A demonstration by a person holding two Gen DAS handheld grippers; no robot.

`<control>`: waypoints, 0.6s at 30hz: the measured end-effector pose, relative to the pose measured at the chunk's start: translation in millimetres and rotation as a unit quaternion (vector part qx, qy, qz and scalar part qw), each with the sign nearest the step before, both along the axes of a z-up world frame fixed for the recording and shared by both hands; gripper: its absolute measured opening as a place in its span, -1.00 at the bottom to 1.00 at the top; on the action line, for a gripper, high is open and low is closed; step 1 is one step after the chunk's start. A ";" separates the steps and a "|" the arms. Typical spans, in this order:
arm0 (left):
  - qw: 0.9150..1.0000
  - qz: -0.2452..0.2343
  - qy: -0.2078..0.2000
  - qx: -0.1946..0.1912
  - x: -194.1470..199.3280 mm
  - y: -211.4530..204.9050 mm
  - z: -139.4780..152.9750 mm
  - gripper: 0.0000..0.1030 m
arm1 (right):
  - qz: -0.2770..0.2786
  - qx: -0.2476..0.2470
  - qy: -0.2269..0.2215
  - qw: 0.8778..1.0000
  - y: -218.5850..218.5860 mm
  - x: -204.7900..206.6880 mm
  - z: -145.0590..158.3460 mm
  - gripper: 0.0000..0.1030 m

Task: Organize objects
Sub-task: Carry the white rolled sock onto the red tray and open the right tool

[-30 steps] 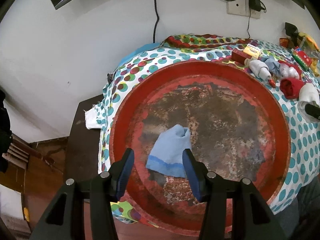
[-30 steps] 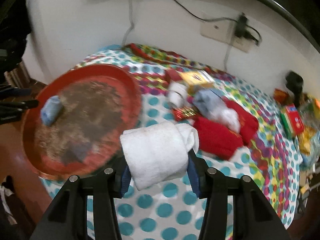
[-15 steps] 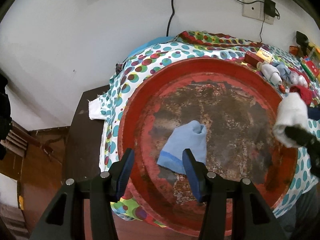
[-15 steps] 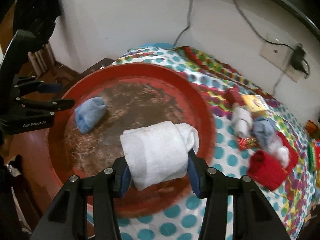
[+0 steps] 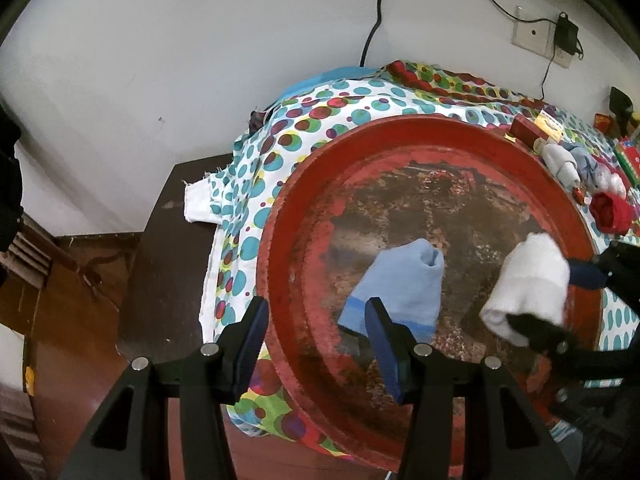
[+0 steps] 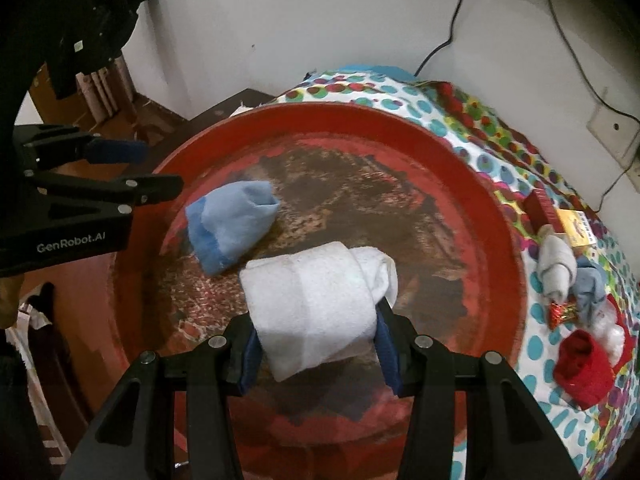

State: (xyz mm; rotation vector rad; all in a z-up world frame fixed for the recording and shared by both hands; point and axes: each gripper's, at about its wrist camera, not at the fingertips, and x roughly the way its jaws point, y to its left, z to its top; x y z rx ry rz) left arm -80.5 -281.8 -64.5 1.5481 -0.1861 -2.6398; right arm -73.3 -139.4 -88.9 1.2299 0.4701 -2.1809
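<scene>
A worn red round tray (image 5: 280, 240) lies on a spotted cloth. A rolled light-blue sock (image 5: 400, 288) rests in its left half. My left gripper (image 5: 316, 308) hangs open over the tray's near-left rim, holding nothing. The blue sock sits just right of it, partly behind its right finger. My right gripper (image 6: 316, 328) is shut on a rolled white sock (image 6: 320, 308), held above the middle of the tray (image 6: 508, 216). From the left wrist view the white sock (image 5: 528, 284) and the right gripper (image 5: 556, 300) hover over the tray's right side. The blue sock (image 6: 232, 228) lies up and left of the white roll.
Right of the tray on the cloth lie a grey sock roll (image 6: 556, 268), a red sock roll (image 6: 580, 364), a shiny wrapper (image 6: 560, 312) and small boxes (image 6: 576, 228). A dark wooden table edge (image 5: 160, 240) and the floor drop off left. A wall socket (image 5: 536, 32) with cables is behind.
My right gripper has carried the white sock left, from above the cloth to over the tray. My left gripper has drifted left, so the blue sock now lies beside its right finger.
</scene>
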 end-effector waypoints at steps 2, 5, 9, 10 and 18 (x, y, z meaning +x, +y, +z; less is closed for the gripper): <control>1.000 0.004 -0.002 0.003 -0.8 -1.7 -0.3 0.00 | 0.003 0.001 -0.003 1.000 -5.4 -0.3 -4.2 -0.11; 1.000 0.007 0.001 0.008 -0.5 -3.6 0.6 0.00 | 0.003 0.001 -0.011 1.000 -11.4 -2.7 -8.9 -0.11; 1.000 0.010 0.006 0.013 0.6 -5.9 3.8 0.00 | 0.006 0.007 -0.010 1.000 -17.9 -2.8 -12.6 -0.10; 1.000 0.010 0.006 0.016 0.9 -6.6 4.5 0.00 | 0.006 0.008 -0.010 1.000 -18.5 -2.7 -13.5 -0.10; 1.000 0.002 0.004 0.012 0.0 -0.9 3.4 0.00 | 0.001 0.001 -0.008 1.000 -14.1 -1.6 -8.4 0.16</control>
